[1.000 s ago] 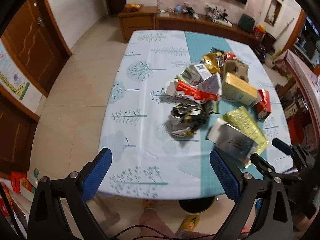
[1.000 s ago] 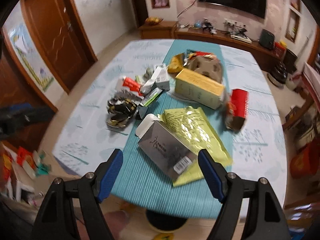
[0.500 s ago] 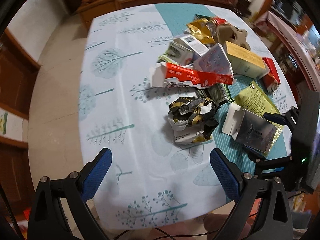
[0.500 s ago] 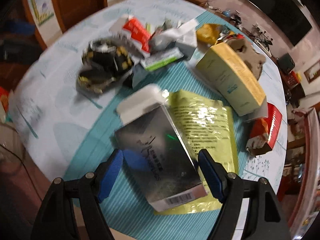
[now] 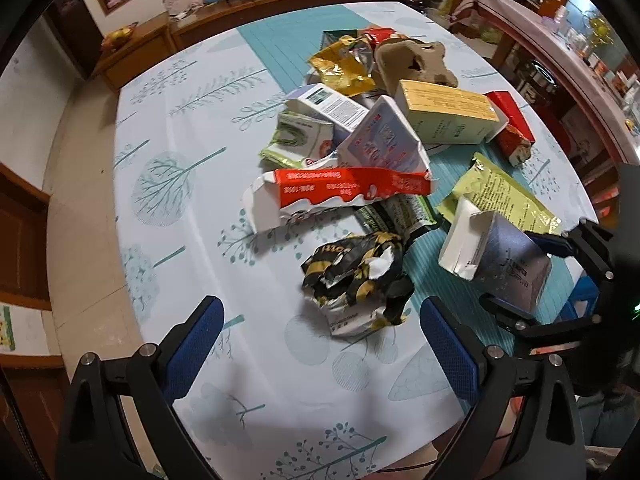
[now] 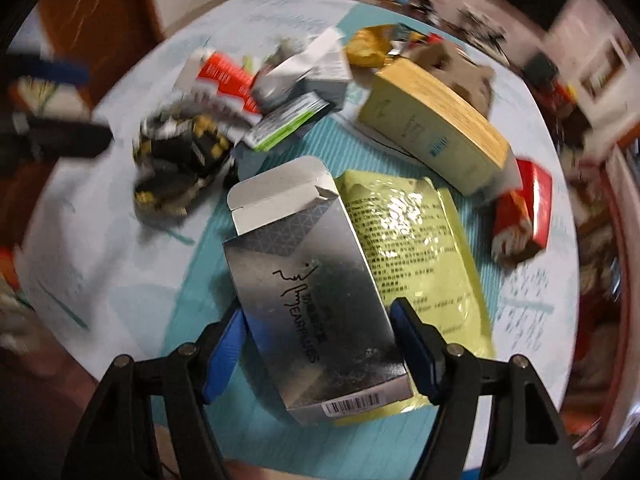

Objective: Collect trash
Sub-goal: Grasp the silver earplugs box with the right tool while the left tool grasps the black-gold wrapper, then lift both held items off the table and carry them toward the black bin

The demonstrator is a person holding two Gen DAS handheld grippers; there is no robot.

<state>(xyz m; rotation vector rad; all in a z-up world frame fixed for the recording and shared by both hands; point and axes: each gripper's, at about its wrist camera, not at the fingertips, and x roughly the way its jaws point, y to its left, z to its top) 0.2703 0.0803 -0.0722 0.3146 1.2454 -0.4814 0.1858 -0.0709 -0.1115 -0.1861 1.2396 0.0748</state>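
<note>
A pile of trash lies on the table [image 5: 180, 208]. A crumpled black and gold wrapper [image 5: 356, 280] lies just ahead of my left gripper [image 5: 320, 356], which is open and empty above the tablecloth. A silver carton [image 6: 316, 304] lies on a yellow-green pouch [image 6: 416, 240]. My right gripper [image 6: 320, 356] straddles the carton with its blue pads at the carton's two sides; it also shows in the left wrist view [image 5: 532, 280]. Whether the pads press on the carton I cannot tell.
Further back lie a red and white torn carton [image 5: 340, 196], a white box [image 5: 380, 144], a yellow box [image 5: 448, 116], a red box [image 5: 512, 128], a gold wrapper [image 5: 344, 68] and a brown paper tray [image 5: 412, 60]. A wooden cabinet [image 5: 140, 52] stands beyond the table.
Both grippers have moved forward and down over the table. The right gripper has come around the silver carton and its jaws have narrowed. The left gripper has neared the crumpled wrapper.
</note>
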